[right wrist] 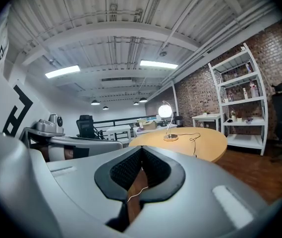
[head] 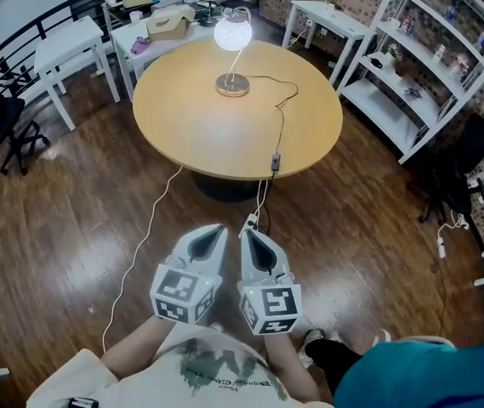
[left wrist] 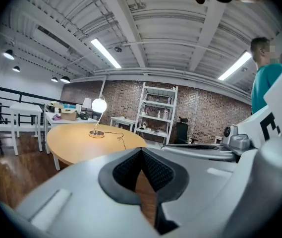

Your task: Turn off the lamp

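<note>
I am holding the left tongs (head: pixel 218 229) and the right tongs (head: pixel 247 231) side by side, close in front of my chest, both pointing forward toward the round wooden desk (head: pixel 182 126). In each gripper view the two jaws are meeting at their tips with nothing caught between them, only the dark wooden floor (head: pixel 63 219) showing through the gap behind the tips. Each pair is carrying a marker cube (head: pixel 185 293) printed with bold black-and-white square patterns rather than letters. The lamp (head: pixel 233 35) is standing well ahead of both tongs, on the far half of the desk, its round globe glowing white above a thin curved stem and a disc base. Its cord (head: pixel 281 109) is trailing from the base back toward me, and a small dark inline switch (head: pixel 275 161) is lying on it at the near edge of the desk, ahead of the right tongs and well apart from them. Beyond that edge the cord is dropping to the floor just ahead of the tongs' tips. The print on my shirt (head: pixel 224 381) is too blurred to read. A person in a teal top (head: pixel 424 372) is standing just to the right of the right tongs, and a white shelf unit (head: pixel 420 66) is standing far off to the right.
</note>
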The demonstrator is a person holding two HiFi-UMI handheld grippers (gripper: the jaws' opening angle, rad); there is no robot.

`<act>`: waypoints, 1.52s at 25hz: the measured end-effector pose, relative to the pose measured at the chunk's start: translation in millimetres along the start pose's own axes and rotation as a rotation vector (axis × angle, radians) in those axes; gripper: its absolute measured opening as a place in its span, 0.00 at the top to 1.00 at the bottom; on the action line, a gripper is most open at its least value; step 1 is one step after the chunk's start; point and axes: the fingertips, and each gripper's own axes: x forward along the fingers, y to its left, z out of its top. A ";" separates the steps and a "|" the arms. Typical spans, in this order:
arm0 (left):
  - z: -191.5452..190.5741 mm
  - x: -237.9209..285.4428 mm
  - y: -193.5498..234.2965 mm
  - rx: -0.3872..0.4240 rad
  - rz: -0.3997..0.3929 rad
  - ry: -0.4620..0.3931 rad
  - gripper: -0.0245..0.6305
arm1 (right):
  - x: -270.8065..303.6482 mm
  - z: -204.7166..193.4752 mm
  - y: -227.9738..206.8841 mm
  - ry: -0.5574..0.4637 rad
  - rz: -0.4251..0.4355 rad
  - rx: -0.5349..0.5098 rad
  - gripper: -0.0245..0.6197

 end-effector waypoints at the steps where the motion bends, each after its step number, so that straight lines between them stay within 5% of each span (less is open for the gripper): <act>1: 1.6 9.2 4.6 -0.002 -0.006 0.000 0.97 | 8.2 0.5 -5.0 0.003 -0.006 0.001 0.96; 24: 59.2 184.0 111.3 -0.014 -0.153 0.056 0.97 | 196.4 43.3 -80.1 0.063 -0.133 0.002 0.96; 38: 48.9 227.6 134.7 -0.037 -0.211 0.099 0.97 | 228.5 1.6 -131.1 0.155 -0.260 0.028 0.96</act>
